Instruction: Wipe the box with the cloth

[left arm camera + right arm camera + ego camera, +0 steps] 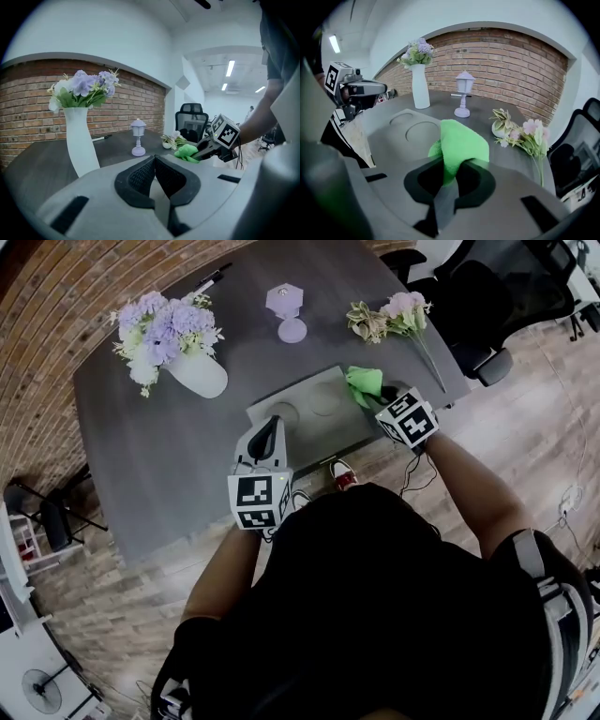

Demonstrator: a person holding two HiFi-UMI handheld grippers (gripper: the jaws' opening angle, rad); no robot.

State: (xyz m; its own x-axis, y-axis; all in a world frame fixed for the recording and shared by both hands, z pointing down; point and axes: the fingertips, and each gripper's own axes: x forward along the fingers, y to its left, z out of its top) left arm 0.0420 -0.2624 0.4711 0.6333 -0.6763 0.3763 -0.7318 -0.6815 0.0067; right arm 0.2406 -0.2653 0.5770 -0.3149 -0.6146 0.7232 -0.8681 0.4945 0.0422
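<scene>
1. The right gripper (451,171) had its jaws clamped on the green cloth (461,143), over the right end of the box (309,413).
2. The box's long axis ran leftward from the cloth, so the wipe probably went that way.
3. The left gripper (154,161) had its jaws closed and empty, near the box's left end.

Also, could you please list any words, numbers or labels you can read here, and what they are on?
None can be read.
Left cube and right cube: square patterns only, no words.
Box, cloth, vase: no print shows.
</scene>
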